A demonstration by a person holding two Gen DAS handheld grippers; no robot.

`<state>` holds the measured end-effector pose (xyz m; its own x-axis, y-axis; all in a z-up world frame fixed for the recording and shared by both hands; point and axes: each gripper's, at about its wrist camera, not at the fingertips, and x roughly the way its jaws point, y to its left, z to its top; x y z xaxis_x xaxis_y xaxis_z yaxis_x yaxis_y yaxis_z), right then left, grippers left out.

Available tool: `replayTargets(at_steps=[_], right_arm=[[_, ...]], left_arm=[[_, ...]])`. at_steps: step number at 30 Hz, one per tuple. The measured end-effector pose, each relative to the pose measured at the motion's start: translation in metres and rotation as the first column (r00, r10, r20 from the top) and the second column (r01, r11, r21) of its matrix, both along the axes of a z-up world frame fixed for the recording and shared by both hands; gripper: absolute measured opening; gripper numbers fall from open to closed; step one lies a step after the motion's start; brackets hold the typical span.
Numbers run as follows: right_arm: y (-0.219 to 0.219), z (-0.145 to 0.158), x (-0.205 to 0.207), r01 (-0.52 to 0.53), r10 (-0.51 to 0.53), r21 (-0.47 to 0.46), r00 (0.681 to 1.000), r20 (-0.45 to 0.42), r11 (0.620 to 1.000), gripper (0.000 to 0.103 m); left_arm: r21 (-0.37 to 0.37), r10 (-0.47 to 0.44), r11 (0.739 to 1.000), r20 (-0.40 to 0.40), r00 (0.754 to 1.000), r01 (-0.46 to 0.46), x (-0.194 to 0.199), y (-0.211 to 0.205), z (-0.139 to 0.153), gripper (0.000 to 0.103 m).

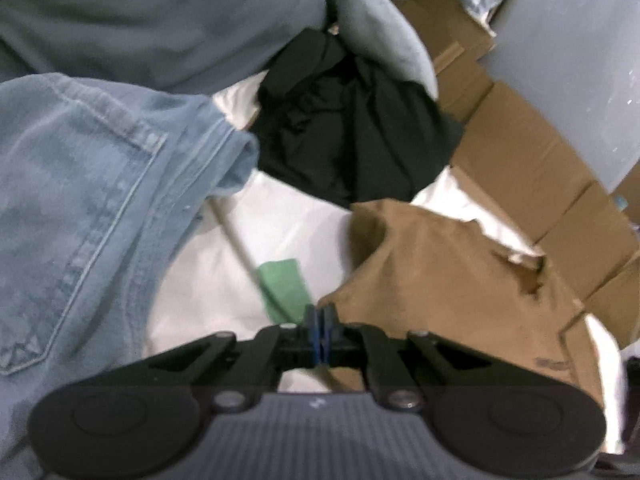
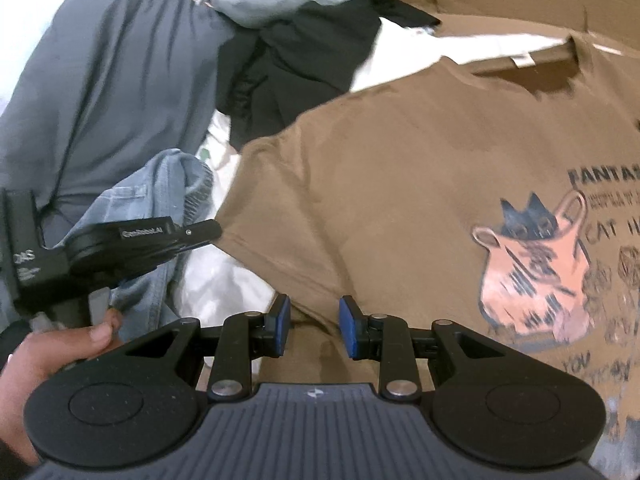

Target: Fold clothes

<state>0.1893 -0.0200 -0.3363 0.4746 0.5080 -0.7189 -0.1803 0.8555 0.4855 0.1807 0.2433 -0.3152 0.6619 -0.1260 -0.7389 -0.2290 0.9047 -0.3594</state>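
While my left gripper (image 1: 320,318) is clamped tight, its blue pads pressed together on the pointed sleeve edge of the brown cat-print T-shirt (image 2: 400,200), my right gripper (image 2: 311,328) stands part open with a fold of the same shirt lying between its pads, and I cannot tell whether they press on the cloth or only straddle it. From the right gripper the shirt spreads away toward one and two o'clock, its collar (image 2: 560,60) far off at about one o'clock and the printed cat in a jug (image 2: 532,268) at three, so I judge its long axis runs from my right gripper up toward the collar, with the sleeve end reaching out at ten o'clock to where the left gripper bites it. The left hand is the nearer to that sleeve tip, the right to the body of the shirt. Beyond, light blue jeans (image 1: 88,208) lie at nine o'clock of the left gripper, just beside the sleeve. A crumpled black garment (image 1: 352,128) sits at twelve, and a grey garment (image 1: 160,20) lies past it at eleven. Cardboard boxes (image 1: 540,168) line the white sheet (image 1: 240,264) at two o'clock. The jeans and black heap could, I think, crowd any fold swung leftward.
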Motion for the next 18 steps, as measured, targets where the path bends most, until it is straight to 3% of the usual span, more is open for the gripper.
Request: replayTargets(at_steps=[7,9,12,18], right_arm=[[0.026,0.016,0.013,-0.089,0.089,-0.012,0.993,0.081,0.996,0.034],[0.03,0.021,0.016,-0.097,0.099,-0.023,0.989,0.11,0.995,0.045],[0.036,0.025,0.02,-0.099,0.105,-0.041,0.983,0.15,0.994,0.049],[0.049,0.027,0.023,-0.111,0.124,-0.073,0.971,0.204,0.991,0.049]], left_arm=[[-0.179,-0.03,0.983,0.029,0.999,0.035,0.005,-0.004,0.02,0.002],[-0.201,-0.052,0.978,0.035,0.998,0.058,0.007,-0.006,0.026,0.002],[-0.253,-0.074,0.964,0.042,0.996,0.082,0.011,-0.009,0.029,0.002],[-0.362,-0.093,0.926,0.068,0.993,0.111,0.017,-0.013,0.027,0.002]])
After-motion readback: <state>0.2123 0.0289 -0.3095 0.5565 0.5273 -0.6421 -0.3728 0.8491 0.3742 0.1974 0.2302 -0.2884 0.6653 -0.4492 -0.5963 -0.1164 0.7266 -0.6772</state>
